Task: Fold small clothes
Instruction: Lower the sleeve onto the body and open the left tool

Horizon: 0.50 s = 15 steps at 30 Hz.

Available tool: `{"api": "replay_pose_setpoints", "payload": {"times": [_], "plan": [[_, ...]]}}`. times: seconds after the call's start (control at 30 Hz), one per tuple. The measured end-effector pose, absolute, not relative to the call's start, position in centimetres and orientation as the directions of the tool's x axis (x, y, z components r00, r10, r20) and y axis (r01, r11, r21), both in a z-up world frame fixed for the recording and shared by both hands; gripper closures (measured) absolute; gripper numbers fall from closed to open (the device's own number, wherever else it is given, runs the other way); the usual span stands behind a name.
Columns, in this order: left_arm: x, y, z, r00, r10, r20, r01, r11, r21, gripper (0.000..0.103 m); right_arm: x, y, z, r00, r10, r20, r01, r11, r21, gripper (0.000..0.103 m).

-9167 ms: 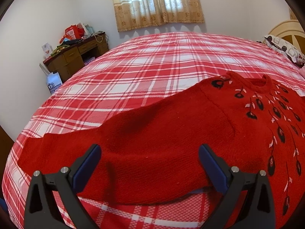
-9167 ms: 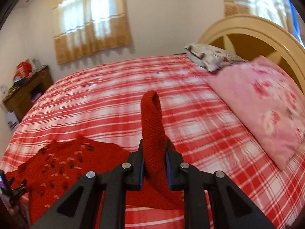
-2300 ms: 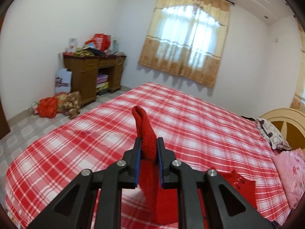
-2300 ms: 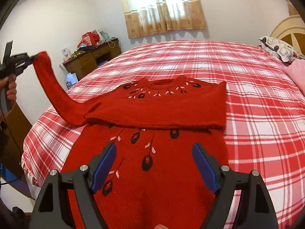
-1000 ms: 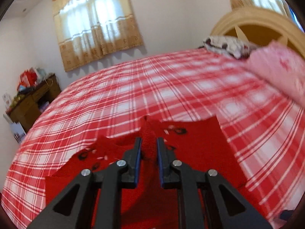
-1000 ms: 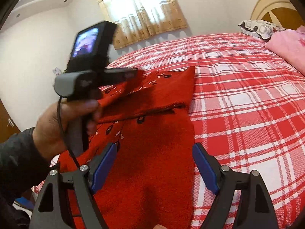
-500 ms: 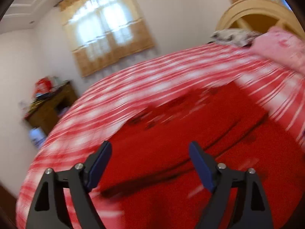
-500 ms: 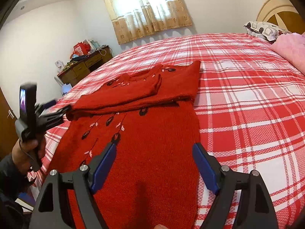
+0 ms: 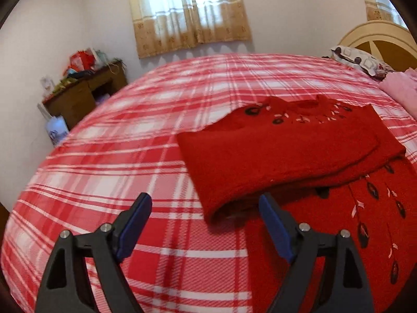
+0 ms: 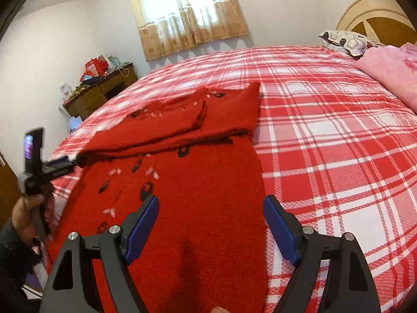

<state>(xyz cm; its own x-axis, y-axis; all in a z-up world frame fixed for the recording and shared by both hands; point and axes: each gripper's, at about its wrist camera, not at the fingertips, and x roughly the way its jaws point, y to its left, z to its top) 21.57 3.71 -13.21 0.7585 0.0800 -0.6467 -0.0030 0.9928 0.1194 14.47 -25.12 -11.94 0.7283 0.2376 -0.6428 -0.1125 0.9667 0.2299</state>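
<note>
The red sweater (image 9: 299, 156) lies flat on the bed (image 9: 161, 120), over the red-and-white plaid cover, neckline toward the far side and hem toward the near edge. Both sleeves are folded across the chest: in the right wrist view they stack in a band (image 10: 161, 133) running from the left edge of the garment to the right shoulder. Dark leaf-and-bead embroidery trails down the front of the body below that band.

The left hand-held gripper (image 9: 206, 224) hangs over the bed just left of the sweater, blue pads wide apart and nothing between them but plaid cover and the near corner of the folded sleeve. From the right wrist view the same tool (image 10: 56, 165) shows at the left edge, its tips close to the sleeve fold's left end; whether they touch it I cannot tell. A hand (image 10: 24, 216) in a dark sleeve grips its handle.

The right hand-held gripper (image 10: 211, 224) sits over the lower body of the sweater, jaws spread wide, holding nothing, red knit showing in the gap.

Far left, a wooden desk (image 9: 83, 96) with clutter stands by the wall; a curtained window (image 9: 187, 10) is behind the bed, and at far right are the headboard (image 10: 378, 23), a patterned pillow (image 10: 346, 39) and a pink pillow (image 10: 391, 70).
</note>
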Motion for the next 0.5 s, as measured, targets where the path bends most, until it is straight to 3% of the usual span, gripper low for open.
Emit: {"api": "replay_pose_setpoints", "payload": {"times": [0.2, 0.4, 0.43, 0.5], "plan": [[22.8, 5.1, -14.1, 0.729, 0.077, -0.680, -0.023, 0.996, 0.088, 0.016, 17.1, -23.5, -8.2, 0.676, 0.245, -0.695, -0.157, 0.969, 0.189, 0.021], [22.3, 5.9, -13.3, 0.750, 0.037, -0.660, -0.032, 0.999, 0.020, 0.016, 23.1, -22.4, -5.6, 0.601, 0.323, -0.731, -0.188, 0.946, 0.264, 0.022], [22.1, 5.9, -13.2, 0.752, 0.032, -0.659, -0.029, 0.999, 0.015, 0.016, 24.5, -22.1, -5.8, 0.589, 0.322, -0.741, -0.181, 0.946, 0.268, 0.025], [21.6, 5.9, -13.0, 0.762, 0.023, -0.647, -0.022, 1.000, 0.010, 0.014, 26.9, -21.5, -6.6, 0.565, 0.331, -0.755, -0.166, 0.943, 0.289, 0.039]]}}
